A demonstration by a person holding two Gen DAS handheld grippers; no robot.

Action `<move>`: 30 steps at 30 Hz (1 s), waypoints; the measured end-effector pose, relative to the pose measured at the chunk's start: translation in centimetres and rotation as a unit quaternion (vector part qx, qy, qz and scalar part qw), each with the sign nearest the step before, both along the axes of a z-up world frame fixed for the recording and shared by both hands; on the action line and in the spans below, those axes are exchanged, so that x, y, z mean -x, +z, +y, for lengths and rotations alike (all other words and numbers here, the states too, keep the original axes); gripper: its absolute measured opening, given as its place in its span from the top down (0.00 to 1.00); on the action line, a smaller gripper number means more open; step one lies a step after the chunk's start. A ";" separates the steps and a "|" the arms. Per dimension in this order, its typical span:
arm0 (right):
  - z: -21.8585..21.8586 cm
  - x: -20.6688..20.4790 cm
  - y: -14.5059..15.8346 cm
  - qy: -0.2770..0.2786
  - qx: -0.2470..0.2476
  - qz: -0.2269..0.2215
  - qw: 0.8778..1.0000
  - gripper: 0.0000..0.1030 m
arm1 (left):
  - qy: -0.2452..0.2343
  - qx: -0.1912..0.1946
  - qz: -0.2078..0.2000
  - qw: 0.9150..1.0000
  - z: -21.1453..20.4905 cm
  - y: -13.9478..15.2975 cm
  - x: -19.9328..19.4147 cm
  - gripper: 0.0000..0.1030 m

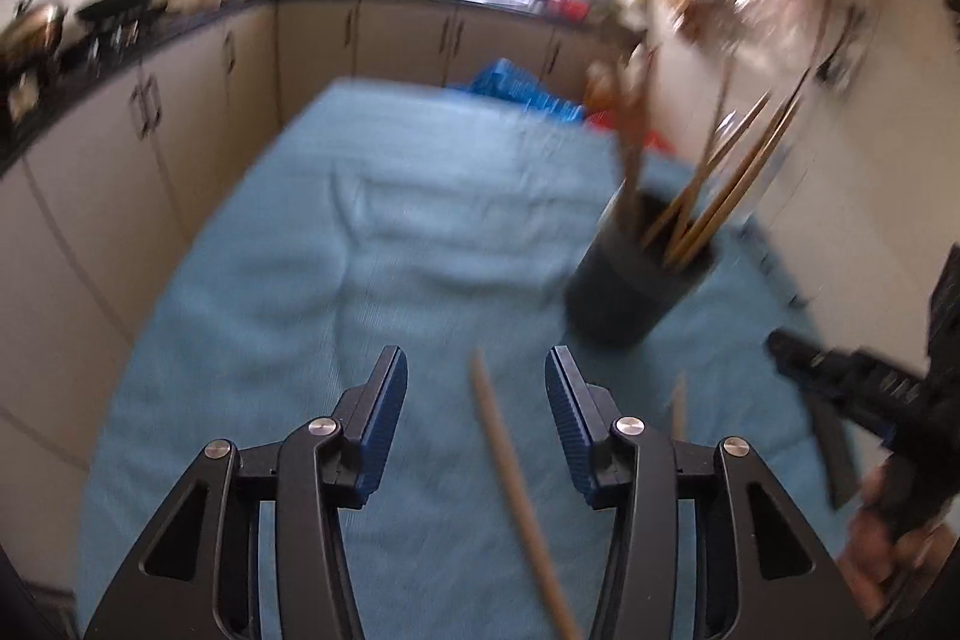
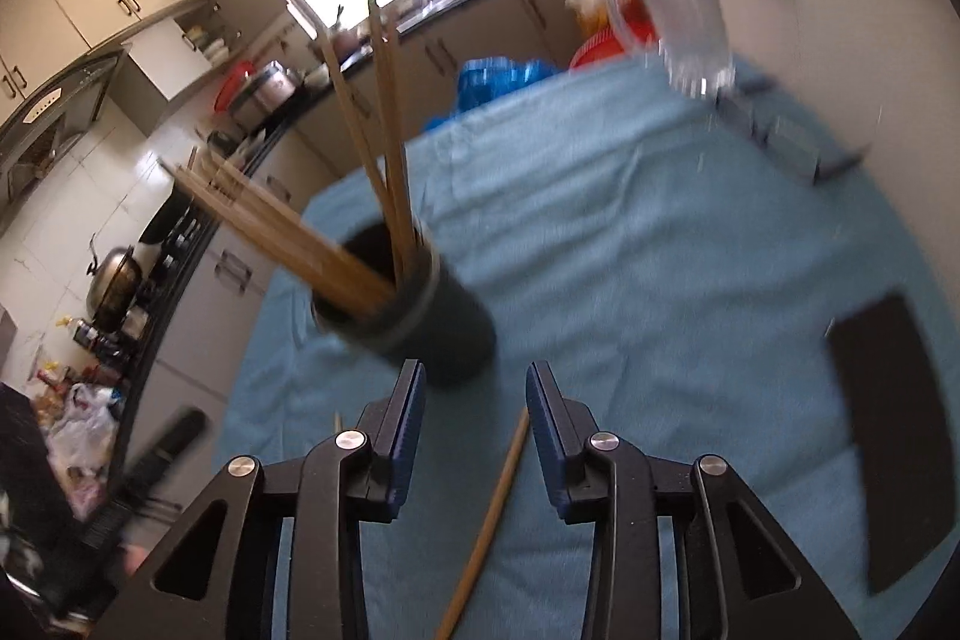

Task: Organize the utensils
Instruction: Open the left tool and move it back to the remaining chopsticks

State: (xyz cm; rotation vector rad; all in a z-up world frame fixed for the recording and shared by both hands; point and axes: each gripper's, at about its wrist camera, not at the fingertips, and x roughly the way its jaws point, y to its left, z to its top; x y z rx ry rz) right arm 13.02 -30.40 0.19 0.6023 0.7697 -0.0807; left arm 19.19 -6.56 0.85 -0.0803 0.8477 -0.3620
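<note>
A black utensil holder (image 1: 636, 280) stands on the blue cloth (image 1: 360, 250) with several wooden chopsticks (image 1: 726, 184) and a wooden spoon (image 1: 630, 124) in it. It also shows in the right wrist view (image 2: 432, 316), with its chopsticks (image 2: 288, 232). A loose chopstick (image 1: 516, 490) lies on the cloth between my left gripper's (image 1: 477, 370) open jaws. A second one (image 1: 678, 406) lies just to the right. My right gripper (image 2: 474, 382) is open and empty, with a chopstick (image 2: 486, 526) on the cloth below it. Both views are motion-blurred.
A dark flat rectangular object (image 2: 894, 436) lies on the cloth at the right. A clear glass (image 2: 696, 22) stands at the far right near the wall. Kitchen counters and cabinets (image 1: 180, 112) run along the left and back. The right gripper shows in the left view (image 1: 870, 382).
</note>
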 end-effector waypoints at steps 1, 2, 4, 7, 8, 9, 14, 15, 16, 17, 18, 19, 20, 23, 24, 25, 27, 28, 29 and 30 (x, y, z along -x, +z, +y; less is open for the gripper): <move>0.2 0.1 -0.9 0.002 -0.010 0.011 1.000 0.63 | 0.005 -0.004 0.020 1.000 0.4 -1.3 0.0 0.55; 0.3 0.1 -1.5 0.006 -0.016 0.018 1.000 0.63 | 0.007 -0.006 0.033 0.999 0.6 -2.1 0.1 0.55; 0.9 0.1 -2.5 0.012 -0.028 0.033 0.999 0.63 | 0.011 -0.006 0.054 0.998 1.2 -3.4 0.4 0.55; 1.6 -0.3 -4.1 0.019 -0.042 0.058 0.997 0.63 | 0.005 -0.007 0.063 0.998 1.5 -3.7 0.9 0.55; 1.7 -0.5 -4.5 0.020 -0.044 0.066 0.997 0.64 | 0.004 -0.009 0.063 0.998 1.5 -3.7 1.0 0.55; 1.9 -0.6 -4.9 0.020 -0.046 0.073 0.996 0.64 | 0.002 -0.009 0.063 0.998 1.5 -3.6 1.3 0.55; 2.8 -1.3 -5.9 0.017 -0.033 0.100 0.994 0.66 | -0.006 -0.010 0.067 0.998 1.7 -3.8 1.7 0.55; 2.9 -1.4 -5.9 0.017 -0.030 0.103 0.994 0.67 | -0.007 -0.009 0.068 0.998 1.5 -3.7 1.5 0.55; 3.0 -1.5 -6.0 0.016 -0.028 0.106 0.994 0.67 | -0.009 -0.008 0.070 0.997 1.4 -3.6 1.7 0.55; 3.1 -1.6 -6.0 0.015 -0.025 0.108 0.994 0.67 | -0.010 -0.007 0.071 0.997 1.5 -3.6 1.7 0.55; 3.2 -1.5 -5.9 0.015 -0.023 0.108 0.994 0.67 | -0.010 -0.006 0.071 0.997 1.5 -3.6 1.7 0.55; 3.3 -1.6 -5.9 0.015 -0.021 0.108 0.994 0.67 | -0.010 -0.005 0.072 0.997 1.6 -3.5 1.6 0.55; 3.4 -1.6 -5.9 0.015 -0.019 0.109 0.994 0.67 | -0.010 -0.005 0.073 0.997 1.6 -3.5 1.6 0.55; 3.6 -1.8 -5.8 0.013 -0.009 0.111 0.994 0.67 | -0.010 -0.004 0.075 0.997 1.7 -3.6 1.5 0.55; 3.8 -1.8 -5.9 0.012 -0.005 0.114 0.993 0.67 | -0.010 -0.004 0.076 0.997 1.7 -3.6 1.4 0.55; 3.9 -1.9 -6.1 0.012 -0.002 0.116 0.993 0.67 | -0.009 -0.003 0.077 0.997 1.7 -3.7 1.4 0.55; 4.2 -2.1 -6.3 0.013 0.008 0.124 0.992 0.67 | -0.008 -0.003 0.078 0.997 1.7 -3.7 1.3 0.55; 4.6 -2.2 -6.3 0.015 0.015 0.126 0.992 0.68 | -0.008 -0.003 0.080 0.997 1.7 -3.8 1.2 0.55; 5.1 -2.4 -6.4 0.019 0.024 0.128 0.991 0.69 | -0.007 -0.003 0.081 0.997 1.7 -3.8 1.2 0.55; 5.7 -2.6 -6.4 0.024 0.036 0.131 0.990 0.70 | -0.007 -0.004 0.082 0.997 1.7 -3.9 1.2 0.55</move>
